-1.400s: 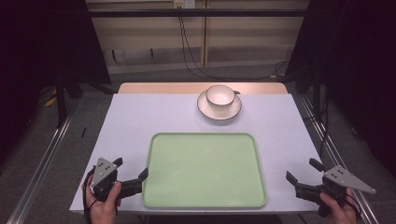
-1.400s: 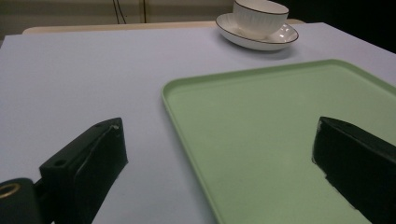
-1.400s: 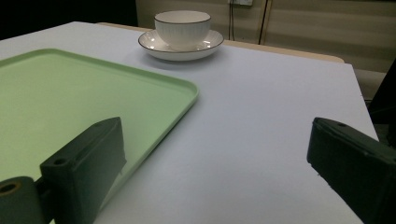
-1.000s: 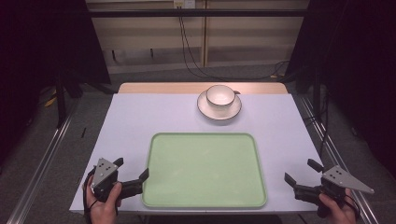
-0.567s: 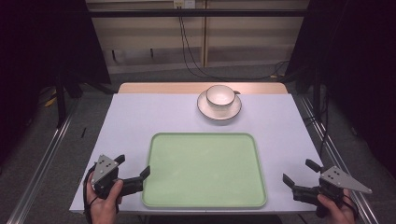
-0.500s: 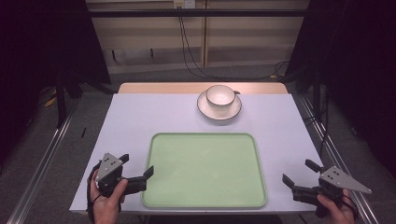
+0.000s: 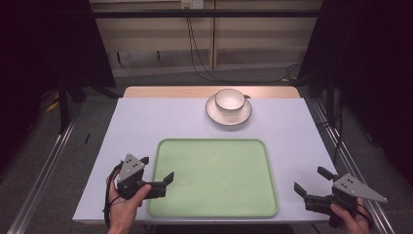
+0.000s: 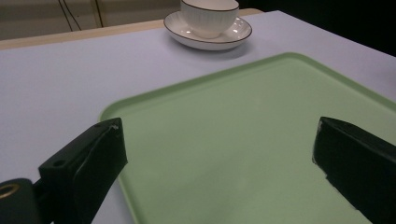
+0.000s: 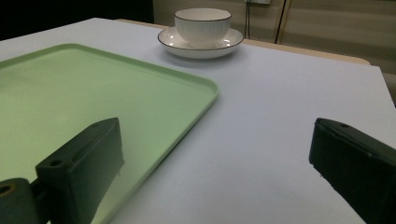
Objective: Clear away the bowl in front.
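- The left claw (image 7: 157,176) is spread wide and holds nothing, and hangs over the near left edge of the green tray (image 7: 214,175). Its own view shows the tray rim (image 8: 140,100) running between the jaws.
- The right claw (image 7: 311,184) is also spread wide and empty. It sits off the tray's near right corner, over bare counter (image 7: 302,141).
- Far ahead of both claws, a white cup (image 7: 230,99) stands in its saucer (image 7: 229,113). The high view shows the cup's handle; the gripper views show its ribbed wall (image 9: 201,28).
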